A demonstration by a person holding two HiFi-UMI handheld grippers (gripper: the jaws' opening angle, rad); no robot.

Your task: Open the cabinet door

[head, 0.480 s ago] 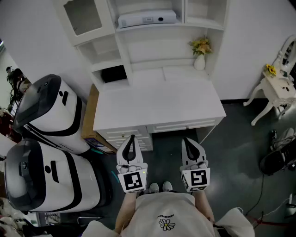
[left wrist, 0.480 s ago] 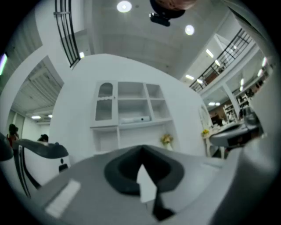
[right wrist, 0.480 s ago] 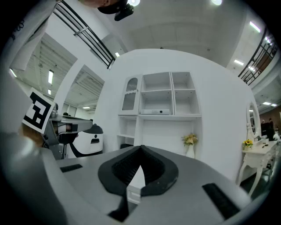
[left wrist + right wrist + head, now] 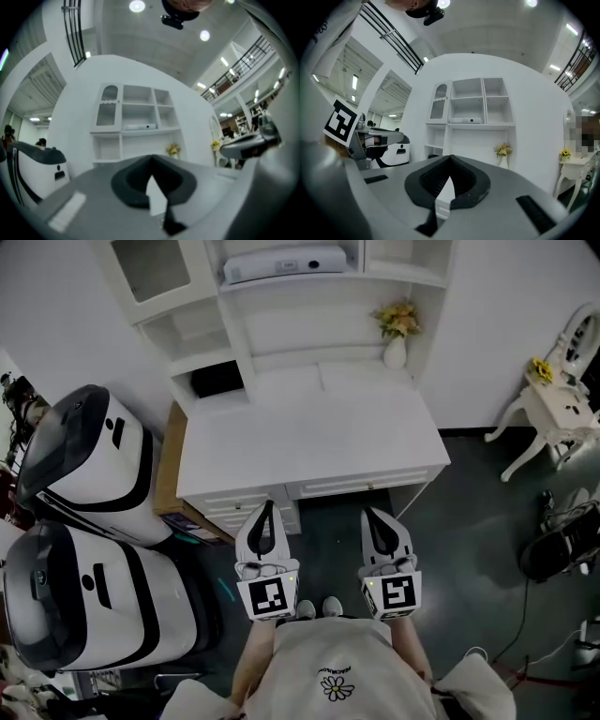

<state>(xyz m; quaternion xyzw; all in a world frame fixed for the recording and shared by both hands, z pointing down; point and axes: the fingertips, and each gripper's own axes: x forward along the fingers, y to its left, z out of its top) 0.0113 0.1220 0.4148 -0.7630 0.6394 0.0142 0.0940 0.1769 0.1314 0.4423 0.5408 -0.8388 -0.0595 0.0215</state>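
The white hutch on the desk [image 4: 309, 442] has a glass-paned cabinet door [image 4: 150, 268] at its upper left, and the door is closed. It also shows in the left gripper view as the arched door [image 4: 107, 108] and in the right gripper view as the door [image 4: 439, 104]. My left gripper [image 4: 265, 507] and right gripper [image 4: 372, 515] are held side by side in front of the desk's drawer fronts, well short of the hutch. Both point at the desk with their jaws together and nothing between them. The left tips [image 4: 151, 159] and the right tips [image 4: 451, 157] meet.
Two large white-and-black machines [image 4: 84, 465] [image 4: 89, 601] stand left of the desk. A vase of flowers [image 4: 397, 334] sits on the hutch's right side, a white box-like device [image 4: 281, 263] on a shelf above. A small white table [image 4: 553, 413] and cables lie to the right.
The desk and hutch have slid slightly up and left in the head view. Both grippers keep their side-by-side place before the desk, jaws still together.
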